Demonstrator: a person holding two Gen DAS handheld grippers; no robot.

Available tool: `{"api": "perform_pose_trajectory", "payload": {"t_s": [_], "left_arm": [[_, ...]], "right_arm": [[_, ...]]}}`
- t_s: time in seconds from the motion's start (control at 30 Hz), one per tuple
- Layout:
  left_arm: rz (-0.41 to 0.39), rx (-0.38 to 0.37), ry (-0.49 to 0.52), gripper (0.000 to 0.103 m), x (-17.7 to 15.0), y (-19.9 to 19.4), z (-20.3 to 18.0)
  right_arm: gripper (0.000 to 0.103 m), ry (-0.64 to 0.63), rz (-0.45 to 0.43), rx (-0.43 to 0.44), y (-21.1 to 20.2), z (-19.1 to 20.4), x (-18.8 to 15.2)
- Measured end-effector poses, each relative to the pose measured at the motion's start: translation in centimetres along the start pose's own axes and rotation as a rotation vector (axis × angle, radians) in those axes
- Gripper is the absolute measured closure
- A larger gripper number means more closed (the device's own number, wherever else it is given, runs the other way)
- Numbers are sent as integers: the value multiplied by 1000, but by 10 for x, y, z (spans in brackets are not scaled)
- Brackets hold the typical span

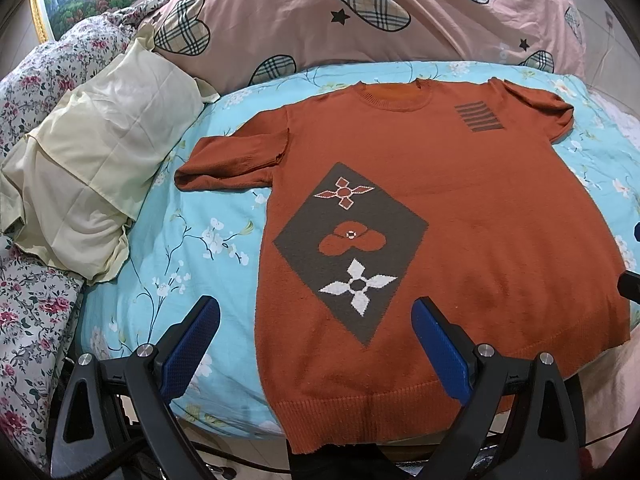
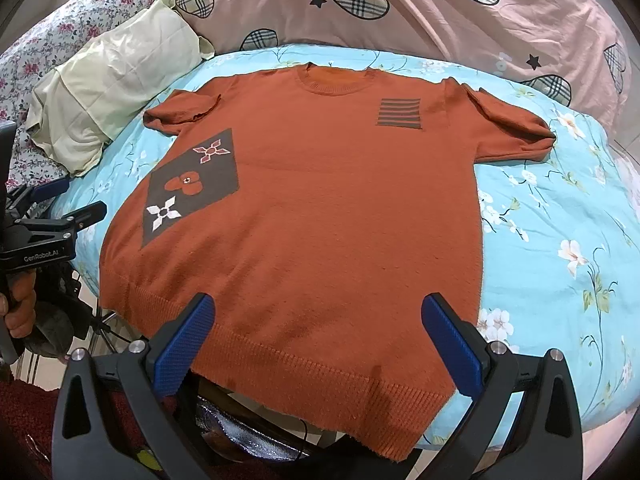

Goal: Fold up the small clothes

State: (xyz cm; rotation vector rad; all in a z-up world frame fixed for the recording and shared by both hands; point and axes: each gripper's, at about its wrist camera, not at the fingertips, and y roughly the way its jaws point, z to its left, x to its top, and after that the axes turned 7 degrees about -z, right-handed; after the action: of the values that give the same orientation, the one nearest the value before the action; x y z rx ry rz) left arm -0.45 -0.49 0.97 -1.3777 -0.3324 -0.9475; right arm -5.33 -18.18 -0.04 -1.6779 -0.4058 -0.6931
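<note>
A rust-orange knit short-sleeved sweater (image 1: 460, 208) (image 2: 328, 208) lies flat, front up, on a light blue flowered sheet (image 1: 192, 248) (image 2: 552, 240). It has a grey diamond patch with flowers and a block of grey stripes on the chest. Its ribbed hem hangs a little over the near bed edge. My left gripper (image 1: 316, 320) is open above the hem's left part, holding nothing. My right gripper (image 2: 318, 316) is open over the hem's middle, also empty. From the right wrist view the left gripper's body (image 2: 44, 236) shows at the far left, held by a hand (image 2: 20, 308).
A pale yellow pillow (image 1: 92, 168) (image 2: 112, 92) lies left of the sweater. A pink duvet with plaid hearts (image 1: 360, 20) (image 2: 420, 8) is piled behind it. A flowered quilt (image 1: 32, 280) runs along the left. Below the bed edge are dark items and cables.
</note>
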Motion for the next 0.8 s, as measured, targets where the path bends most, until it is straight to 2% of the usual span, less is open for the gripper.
{"api": "perform_pose_trajectory", "payload": {"t_s": [0.8], "left_arm": [[15,-1,0,6,2,8,2]], "right_arm": [[0,6,2,4,5,0,2]]}}
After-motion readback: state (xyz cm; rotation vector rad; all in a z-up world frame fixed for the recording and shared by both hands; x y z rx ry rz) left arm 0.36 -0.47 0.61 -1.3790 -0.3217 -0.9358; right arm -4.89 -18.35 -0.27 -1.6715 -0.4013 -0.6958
